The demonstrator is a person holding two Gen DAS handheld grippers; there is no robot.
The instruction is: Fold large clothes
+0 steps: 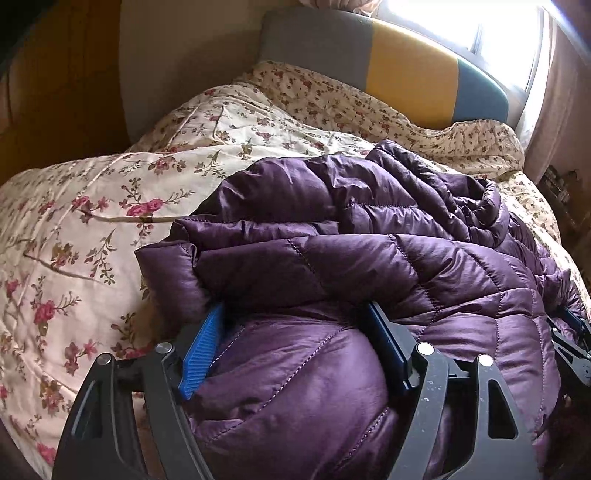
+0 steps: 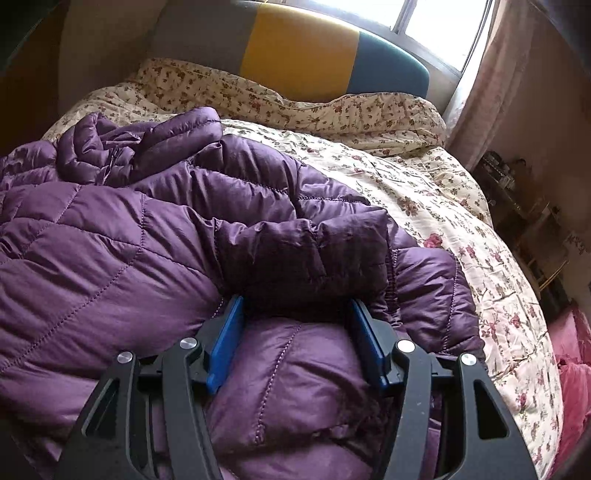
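A purple quilted puffer jacket [image 1: 369,229] lies heaped on a bed, its hood bunched toward the headboard. In the left wrist view a sleeve cuff [image 1: 166,258] lies across the body just beyond my left gripper [image 1: 295,308]. That gripper stands open wide, with a puffed roll of the jacket's near edge bulging between its blue pads [image 1: 201,350]. In the right wrist view the jacket [image 2: 110,240] fills the left half. My right gripper [image 2: 297,301] is open over the near edge, fabric swelling between its pads [image 2: 225,343]. A sleeve end [image 2: 332,240] lies right in front of it.
A cream floral quilt [image 1: 74,240] covers the bed and is rumpled near the headboard [image 2: 295,44], which has grey, yellow and teal panels. Behind it are a bright window [image 2: 436,22] and a pink curtain [image 2: 491,81]. Cluttered shelves [image 2: 517,199] stand to the right, with pink fabric [image 2: 576,354] below.
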